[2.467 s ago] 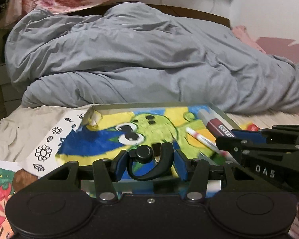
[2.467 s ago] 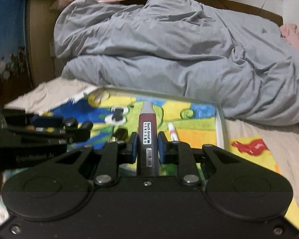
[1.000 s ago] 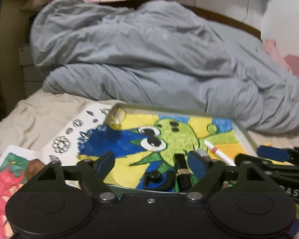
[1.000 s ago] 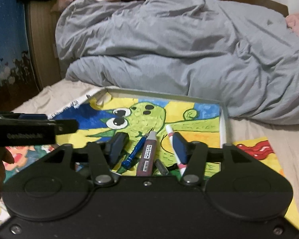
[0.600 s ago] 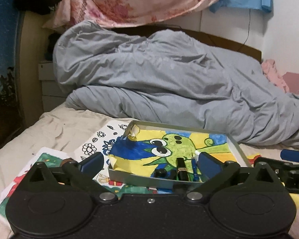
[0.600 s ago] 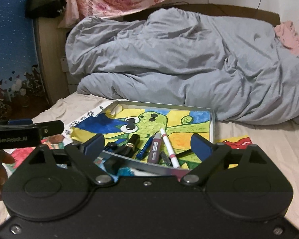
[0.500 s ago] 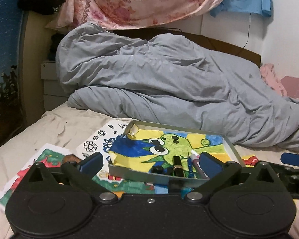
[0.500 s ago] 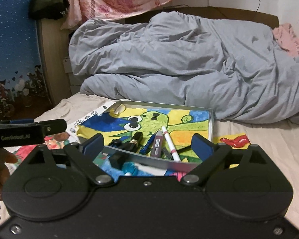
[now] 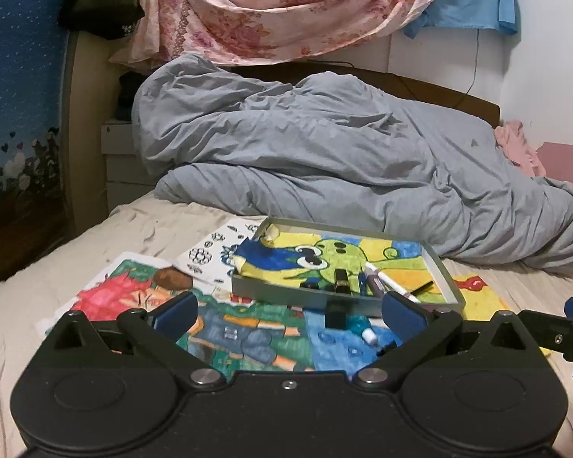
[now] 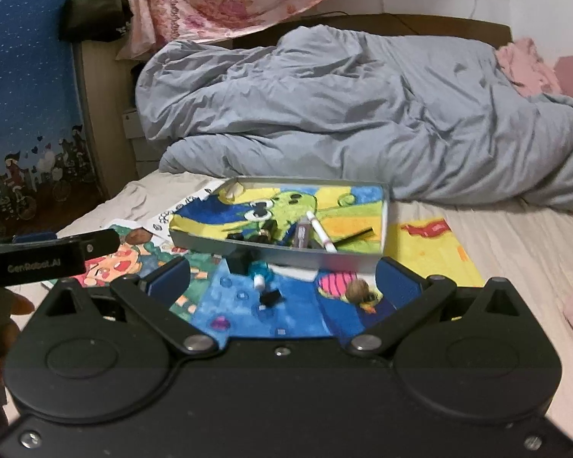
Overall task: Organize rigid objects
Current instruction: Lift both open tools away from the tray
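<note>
A grey shallow tray [image 9: 275, 294] lined with a green cartoon drawing sits on the bed; it also shows in the right wrist view [image 10: 286, 253]. In it lie a white marker [image 9: 391, 282], a maroon tube [image 10: 303, 234], a black lipstick [image 9: 341, 279] and other small items. In front of the tray on a drawing lie a black block [image 10: 237, 259], a teal item [image 10: 259, 271] and a small black piece [image 10: 270, 297]. My left gripper [image 9: 288, 313] is open and empty, pulled back from the tray. My right gripper [image 10: 282, 278] is open and empty too.
Coloured drawings [image 9: 133, 294] are spread on the beige sheet around the tray. A rumpled grey duvet [image 9: 324, 164] lies behind it. A small brown round object [image 10: 355, 289] sits on a drawing near the right gripper's right finger. The left gripper's side [image 10: 46, 255] shows at left.
Both grippers let go of their objects in the tray, opened wide and drew back and up from it. The tray now looks smaller and farther away.
</note>
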